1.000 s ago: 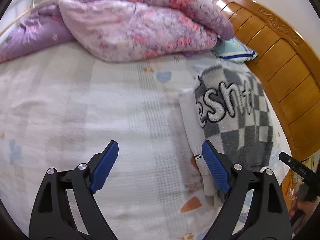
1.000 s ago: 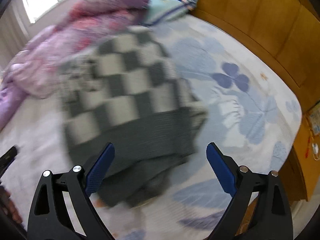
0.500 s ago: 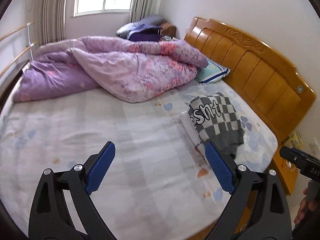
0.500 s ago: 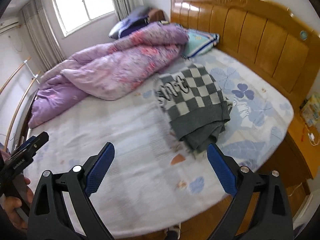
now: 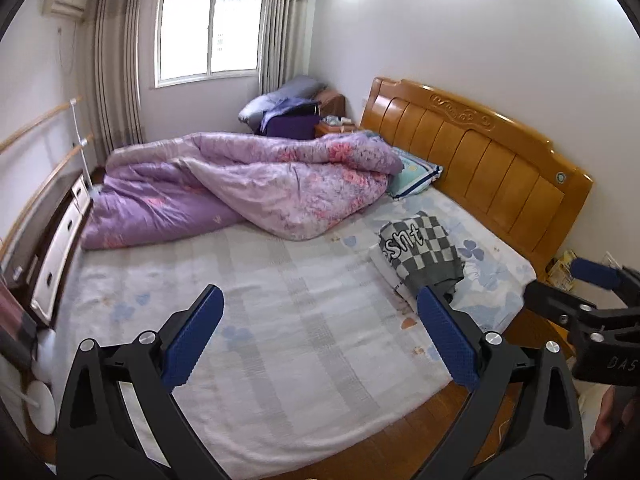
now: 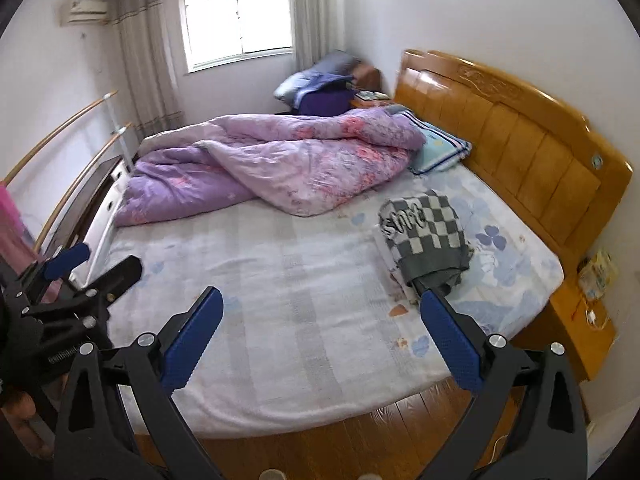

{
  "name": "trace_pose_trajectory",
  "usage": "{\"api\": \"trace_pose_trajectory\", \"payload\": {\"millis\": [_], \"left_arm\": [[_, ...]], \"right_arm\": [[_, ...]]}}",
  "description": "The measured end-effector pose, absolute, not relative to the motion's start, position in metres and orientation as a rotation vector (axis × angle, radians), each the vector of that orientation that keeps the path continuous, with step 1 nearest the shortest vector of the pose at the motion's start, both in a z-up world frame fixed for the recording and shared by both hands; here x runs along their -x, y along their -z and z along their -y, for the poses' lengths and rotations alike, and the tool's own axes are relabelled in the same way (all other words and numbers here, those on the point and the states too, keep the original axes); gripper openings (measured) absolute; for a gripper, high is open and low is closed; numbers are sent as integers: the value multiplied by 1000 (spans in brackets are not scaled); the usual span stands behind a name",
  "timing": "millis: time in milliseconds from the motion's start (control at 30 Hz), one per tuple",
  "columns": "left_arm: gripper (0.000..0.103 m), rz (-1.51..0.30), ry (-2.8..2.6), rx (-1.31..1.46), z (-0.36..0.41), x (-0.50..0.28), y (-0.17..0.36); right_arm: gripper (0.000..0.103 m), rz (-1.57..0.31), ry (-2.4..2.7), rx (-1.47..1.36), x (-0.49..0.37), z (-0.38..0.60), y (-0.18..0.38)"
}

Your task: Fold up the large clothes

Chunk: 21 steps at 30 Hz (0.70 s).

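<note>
Sweater point(image 5: 422, 254) folded, gray/white checks, on bed point(image 5: 280, 320)

Sweater point(image 5: 424, 252) checked grey and white; quilt point(image 5: 256, 184) purple, pink-flowered; sheet point(image 5: 280, 320) pale, blue-flowered; headboard point(image 5: 480, 164) honey wood; gripper pads point(image 5: 192, 336) blue.

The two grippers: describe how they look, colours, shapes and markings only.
The left gripper and right gripper match: black plastic frames with triangular cut-outs, silver round bolts at the joints, and two long fingers faced with blue dimple-textured pads. Seen from the other camera, each body carries pale lettering, too blurred to read fully. No cables show. A bare hand grips one handle.
</note>
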State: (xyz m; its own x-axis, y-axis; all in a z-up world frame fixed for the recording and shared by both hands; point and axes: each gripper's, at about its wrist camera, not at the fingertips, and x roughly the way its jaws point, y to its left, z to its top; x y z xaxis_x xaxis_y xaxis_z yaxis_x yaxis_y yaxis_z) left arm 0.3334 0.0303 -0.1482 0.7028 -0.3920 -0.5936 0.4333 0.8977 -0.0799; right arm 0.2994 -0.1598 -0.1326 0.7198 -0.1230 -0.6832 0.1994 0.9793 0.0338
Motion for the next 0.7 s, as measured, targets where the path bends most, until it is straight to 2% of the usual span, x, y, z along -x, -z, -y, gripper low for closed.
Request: {"api": "trace_pose_trajectory", "payload": {"millis": [300, 700], "left_arm": [[98, -603, 425, -33, -45, -291, 93], [98, -548, 397, -46, -46, -269, 58]], "right_arm": [[95, -657, 171, -46, -262, 126, 77], [95, -609, 174, -40, -239, 125, 53]]}}
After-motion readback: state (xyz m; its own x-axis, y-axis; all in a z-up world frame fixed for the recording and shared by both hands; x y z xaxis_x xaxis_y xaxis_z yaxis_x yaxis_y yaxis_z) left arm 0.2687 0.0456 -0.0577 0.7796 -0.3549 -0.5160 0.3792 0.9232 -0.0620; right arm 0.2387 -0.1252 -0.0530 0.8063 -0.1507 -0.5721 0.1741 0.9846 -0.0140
